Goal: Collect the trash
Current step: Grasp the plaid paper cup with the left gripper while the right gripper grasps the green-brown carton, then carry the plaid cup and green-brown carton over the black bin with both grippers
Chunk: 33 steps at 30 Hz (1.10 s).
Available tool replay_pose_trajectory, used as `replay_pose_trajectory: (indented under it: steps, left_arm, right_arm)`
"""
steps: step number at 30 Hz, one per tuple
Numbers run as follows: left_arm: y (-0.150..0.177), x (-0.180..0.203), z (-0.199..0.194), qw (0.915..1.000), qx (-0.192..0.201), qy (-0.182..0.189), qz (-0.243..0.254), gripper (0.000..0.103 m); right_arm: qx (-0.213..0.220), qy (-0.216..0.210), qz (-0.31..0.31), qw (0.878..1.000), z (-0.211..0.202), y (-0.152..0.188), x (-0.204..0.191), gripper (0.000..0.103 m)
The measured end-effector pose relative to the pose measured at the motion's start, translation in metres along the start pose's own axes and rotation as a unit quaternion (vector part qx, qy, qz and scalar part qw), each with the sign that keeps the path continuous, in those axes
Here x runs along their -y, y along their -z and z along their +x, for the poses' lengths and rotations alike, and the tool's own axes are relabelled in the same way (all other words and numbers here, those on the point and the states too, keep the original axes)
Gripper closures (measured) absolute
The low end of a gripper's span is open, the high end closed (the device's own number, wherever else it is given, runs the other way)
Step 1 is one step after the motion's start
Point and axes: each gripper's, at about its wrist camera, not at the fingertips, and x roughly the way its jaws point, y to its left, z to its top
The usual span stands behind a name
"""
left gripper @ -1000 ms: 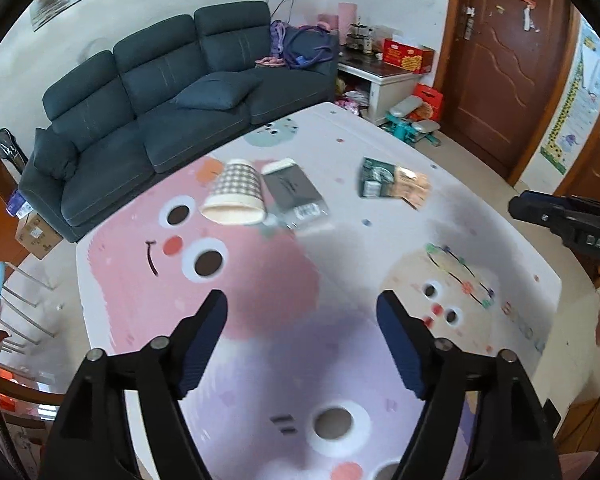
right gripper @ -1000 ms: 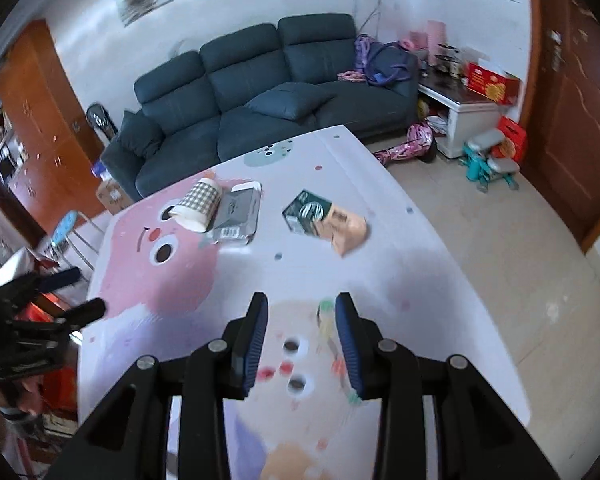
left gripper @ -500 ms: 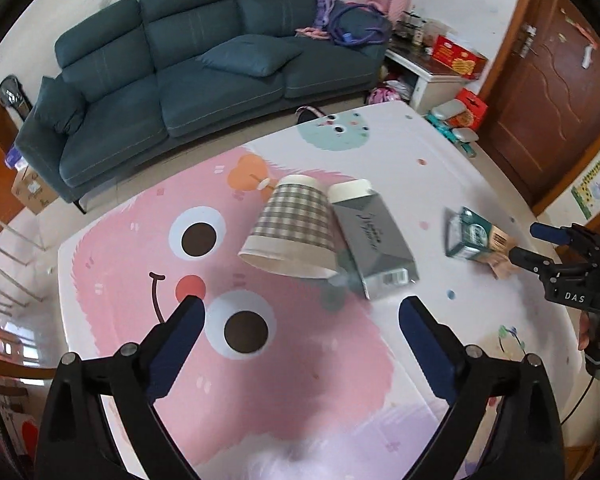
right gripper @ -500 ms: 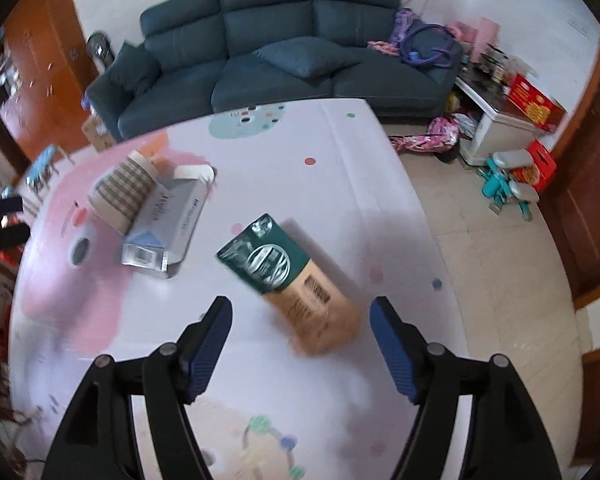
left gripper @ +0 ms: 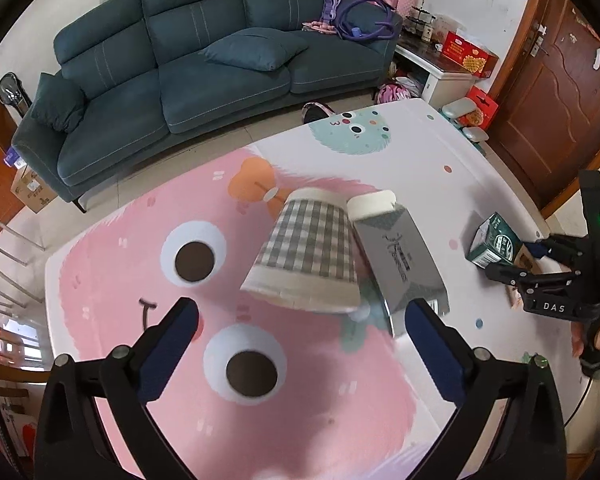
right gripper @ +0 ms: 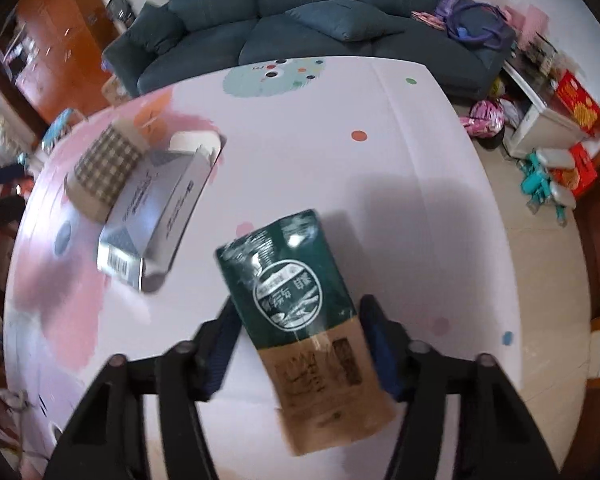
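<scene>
A grey-checked paper cup lies on its side on the cartoon-print table, touching a grey carton. My left gripper hovers just short of the cup's rim; its jaws are opening wide with nothing between them. A green and brown bag lies flat between the fingers of my right gripper, whose jaws are closing around it; I see no firm press on it. The right gripper also shows over the bag in the left wrist view. The cup and carton lie to the bag's left.
A dark blue sofa stands beyond the table's far edge. A white side table with a red box and a wooden door are at the right. The floor drops away at the table's right edge.
Both grippers have come down toward the table. The left one spread wider and closed in on the cup. The right one opened over the green bag, then narrowed around it.
</scene>
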Motion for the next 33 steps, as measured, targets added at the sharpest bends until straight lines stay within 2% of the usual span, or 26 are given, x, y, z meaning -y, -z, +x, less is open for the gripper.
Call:
replay_pose_trajectory:
  steps: [1,2,11,18,21,22,24,26,28,33]
  left_arm:
    - [-0.003,0.0,0.005,1.0,-0.005,0.002,-0.001,0.001]
    - [-0.007,0.0,0.009,0.9999,-0.008,0.005,-0.004,0.001]
    - [-0.026,-0.014,0.045,0.9995,-0.027,0.012,-0.012,0.001]
    - [-0.018,-0.037,0.076,0.9941,-0.068,0.059,-0.06,0.001]
    - [-0.014,-0.042,0.09,0.9891,-0.081,0.088,-0.086,0.003]
    - [-0.014,-0.041,0.088,0.9903,-0.067,0.086,-0.087,0.011]
    - [-0.015,-0.039,0.088,0.9892,-0.065,0.097,-0.089,0.026]
    - [-0.016,-0.036,0.086,0.9879,-0.064,0.109,-0.09,0.067]
    - [-0.016,-0.03,0.087,0.9875,-0.067,0.113,-0.087,0.07]
    - [-0.011,-0.012,0.073,0.9942,-0.037,0.082,-0.059,0.08]
  right_arm:
    - [0.004,0.004,0.006,1.0,0.002,-0.002,-0.002,0.059]
    - [0.007,0.005,0.011,1.0,0.002,-0.003,-0.003,0.06]
    - [0.025,-0.001,0.03,0.999,0.007,-0.01,-0.012,0.061]
    - [0.034,-0.014,0.04,0.999,0.007,-0.008,-0.009,0.061]
    - [0.038,-0.02,0.045,0.998,0.007,-0.006,-0.008,0.061]
    - [0.039,-0.022,0.047,0.998,0.007,-0.005,-0.008,0.061]
    - [0.04,-0.026,0.048,0.998,0.006,-0.004,-0.009,0.061]
    - [0.041,-0.028,0.047,0.998,0.006,-0.002,-0.01,0.061]
    - [0.041,-0.03,0.046,0.998,0.005,0.001,-0.012,0.061]
    - [0.043,-0.041,0.053,0.997,0.001,0.012,-0.017,0.061]
